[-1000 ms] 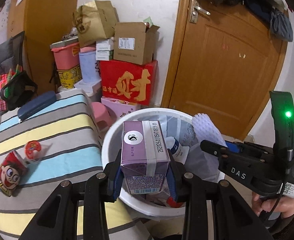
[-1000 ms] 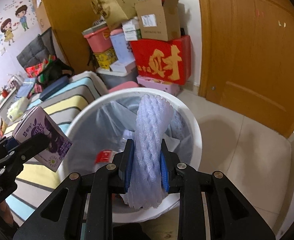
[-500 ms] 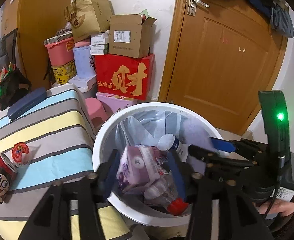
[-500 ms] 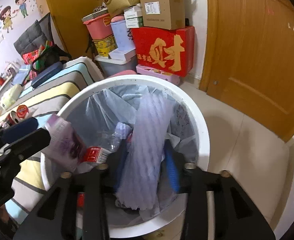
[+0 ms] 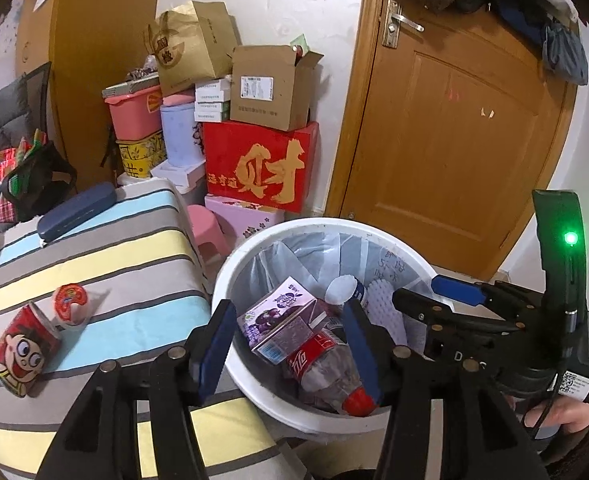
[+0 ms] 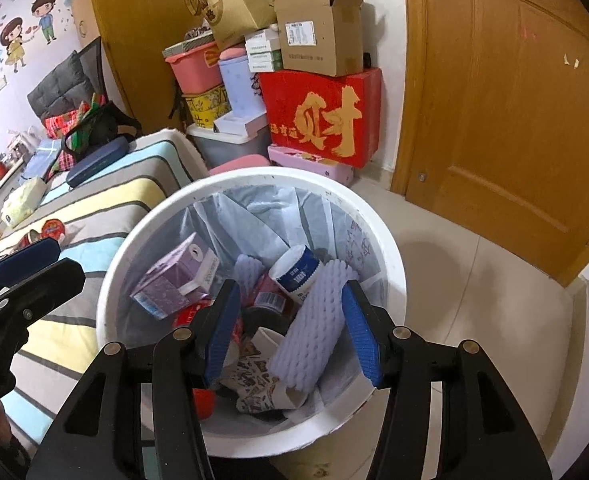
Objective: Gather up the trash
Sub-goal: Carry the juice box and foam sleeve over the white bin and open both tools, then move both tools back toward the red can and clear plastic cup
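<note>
Purple milk carton (image 5: pixel 279 322): lain on its side in white round plastic bin (image 6: pixel 390 240) w/ grey liner, atop red-capped clear plastic bottle (image 5: pixel 328 376).
White foam net sleeve (image 6: pixel 314 324): seen leaning inside bin, right side; not gripped.
Left gripper (image 5: pixel 290 350): held above bin, jaws spread wide, nothing held.
Right gripper (image 6: pixel 294 334): over bin, jaws wide apart, empty.
Striped bed cover (image 5: pixel 106 264): just beside bin; red cartoon can (image 5: pixel 24 350) & small red-lidded cup (image 5: pixel 71 304) left on it.

light: even indoor, bright | shadows: soft | focus: sharp | edges: strong fisheye bend, black corner vignette
</note>
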The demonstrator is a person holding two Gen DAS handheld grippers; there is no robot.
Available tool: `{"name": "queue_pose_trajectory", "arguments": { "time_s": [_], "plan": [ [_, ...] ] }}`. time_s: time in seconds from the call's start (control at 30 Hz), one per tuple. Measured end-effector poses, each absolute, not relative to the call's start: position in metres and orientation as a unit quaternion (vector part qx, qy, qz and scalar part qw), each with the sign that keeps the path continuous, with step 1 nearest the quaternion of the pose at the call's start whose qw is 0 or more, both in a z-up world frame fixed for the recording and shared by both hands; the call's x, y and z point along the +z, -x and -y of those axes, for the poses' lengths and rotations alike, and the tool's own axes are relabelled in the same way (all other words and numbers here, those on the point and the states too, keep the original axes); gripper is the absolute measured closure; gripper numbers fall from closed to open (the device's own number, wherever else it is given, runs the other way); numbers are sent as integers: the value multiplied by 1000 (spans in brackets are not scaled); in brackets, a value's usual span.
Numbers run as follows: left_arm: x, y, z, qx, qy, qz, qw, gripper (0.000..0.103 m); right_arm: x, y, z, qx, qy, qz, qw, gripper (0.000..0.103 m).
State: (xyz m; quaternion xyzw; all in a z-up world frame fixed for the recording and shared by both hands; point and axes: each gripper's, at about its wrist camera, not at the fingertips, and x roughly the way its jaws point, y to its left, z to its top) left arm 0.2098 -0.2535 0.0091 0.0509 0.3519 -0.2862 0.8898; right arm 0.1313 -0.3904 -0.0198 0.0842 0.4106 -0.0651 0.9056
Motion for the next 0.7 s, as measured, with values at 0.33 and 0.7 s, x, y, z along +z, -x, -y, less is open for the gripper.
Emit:
{"name": "queue_pose_trajectory", "arguments": {
  "time_s": [0.33, 0.7],
  "plan": [
    [26, -194, 226, -271, -46, -333, 902, 48, -5, -124, 374, -54, -87, -385, 917, 48],
    [37, -184, 176, -234, -38, -318, 918, 47, 1, -126, 343, -30, -82, -370, 925, 48]
  ]
}}
